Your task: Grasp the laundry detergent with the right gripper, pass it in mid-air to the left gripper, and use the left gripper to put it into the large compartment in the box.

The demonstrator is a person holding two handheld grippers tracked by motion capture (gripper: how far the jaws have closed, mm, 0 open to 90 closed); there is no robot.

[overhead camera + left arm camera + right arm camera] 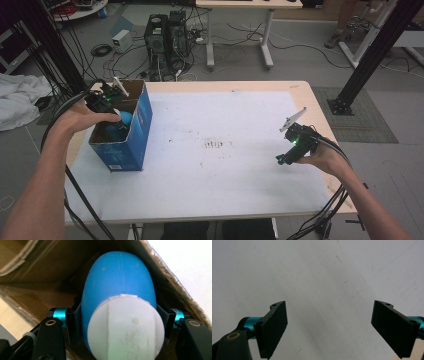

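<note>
Fingers: left gripper [120, 322] clamped on both flanks of the blue and white egg-shaped toy [120, 297]; right gripper [329, 325] spread wide, holding nothing.

Table [300, 92]: white sheet [220, 175] over the top, faint marks near centre.

Box [142, 125]: open cardboard, blue outside, at the table's left. Toy sits inside its mouth, held low between the brown walls.

Right gripper: idle over bare sheet at the right, well apart from the box.

Handling, as judged: move the toy straight through the opening, keep clear of the ragged cardboard edge, grip evenly since the rounded shell may slip.
</note>
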